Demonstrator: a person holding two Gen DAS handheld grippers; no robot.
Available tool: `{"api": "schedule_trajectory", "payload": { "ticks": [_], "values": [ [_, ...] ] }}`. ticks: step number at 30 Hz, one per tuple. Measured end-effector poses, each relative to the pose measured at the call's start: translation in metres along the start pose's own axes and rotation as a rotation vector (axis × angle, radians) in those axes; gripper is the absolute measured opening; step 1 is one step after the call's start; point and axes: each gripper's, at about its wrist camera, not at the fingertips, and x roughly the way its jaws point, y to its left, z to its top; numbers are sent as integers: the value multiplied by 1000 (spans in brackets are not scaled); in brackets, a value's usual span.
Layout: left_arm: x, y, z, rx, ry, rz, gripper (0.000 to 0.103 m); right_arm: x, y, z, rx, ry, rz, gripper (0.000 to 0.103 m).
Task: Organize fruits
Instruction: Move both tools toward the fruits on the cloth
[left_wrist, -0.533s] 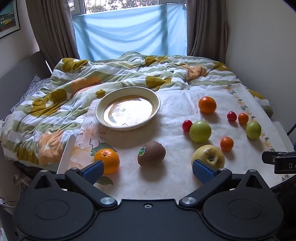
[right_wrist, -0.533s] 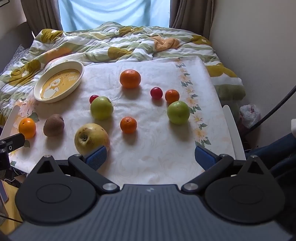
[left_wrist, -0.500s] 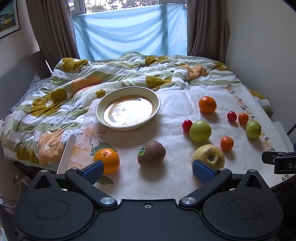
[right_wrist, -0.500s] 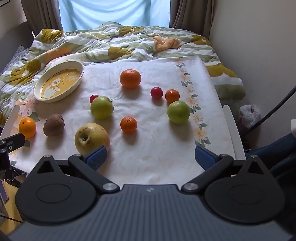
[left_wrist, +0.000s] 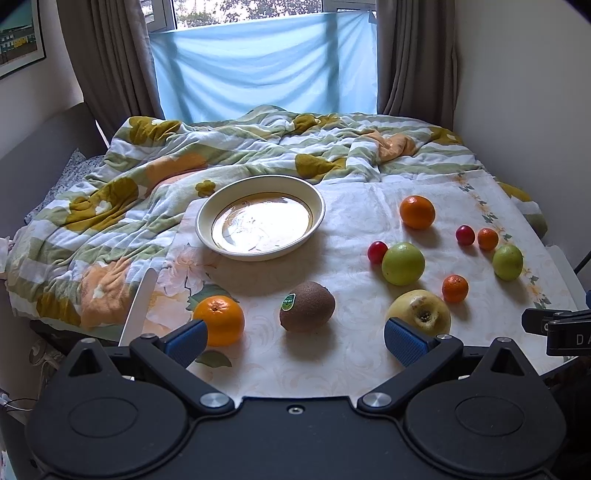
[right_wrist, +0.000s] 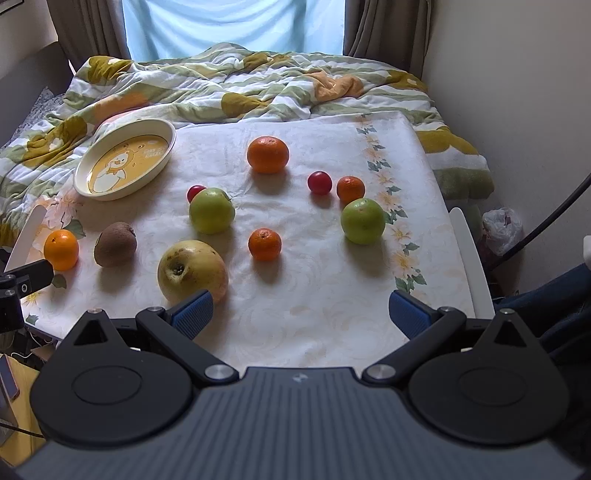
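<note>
Fruits lie scattered on a pale floral cloth (left_wrist: 351, 354) (right_wrist: 317, 295) over a bed. A cream plate (left_wrist: 260, 218) (right_wrist: 125, 158) sits empty at the back left. Nearest my left gripper (left_wrist: 293, 341) are an orange (left_wrist: 219, 319) (right_wrist: 61, 249), a brown kiwi (left_wrist: 307, 306) (right_wrist: 115, 243) and a big yellow apple (left_wrist: 419, 314) (right_wrist: 192, 271). Farther right lie two green apples (right_wrist: 212, 210) (right_wrist: 362, 220), a large orange (right_wrist: 267, 154), two small oranges (right_wrist: 265, 244) (right_wrist: 350, 189) and two red cherry tomatoes (right_wrist: 320, 182) (right_wrist: 195, 192). My right gripper (right_wrist: 301, 319) hovers at the near edge. Both grippers are open and hold nothing.
A rumpled flowered quilt (left_wrist: 155, 177) covers the bed behind and left of the cloth. A wall (right_wrist: 517, 92) runs close along the right side, with a white bag (right_wrist: 502, 229) on the floor there. Curtains and a blue sheet (left_wrist: 266, 70) hang at the back.
</note>
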Motion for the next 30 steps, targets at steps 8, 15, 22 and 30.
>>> {"api": "schedule_trajectory", "payload": {
  "ticks": [8,15,22,30],
  "values": [
    [0,0,0,0,1,0,103,0,1,5,3,15,7,103],
    [3,-2,0,9,6,-2,103,2,-3,6,5,18,8,103],
    [4,-2,1,8,8,-2,103,2,-2,6,0,18,8,103],
    [5,0,0,7,10,0,103,5,-1,5,4,24,12,103]
  ]
}}
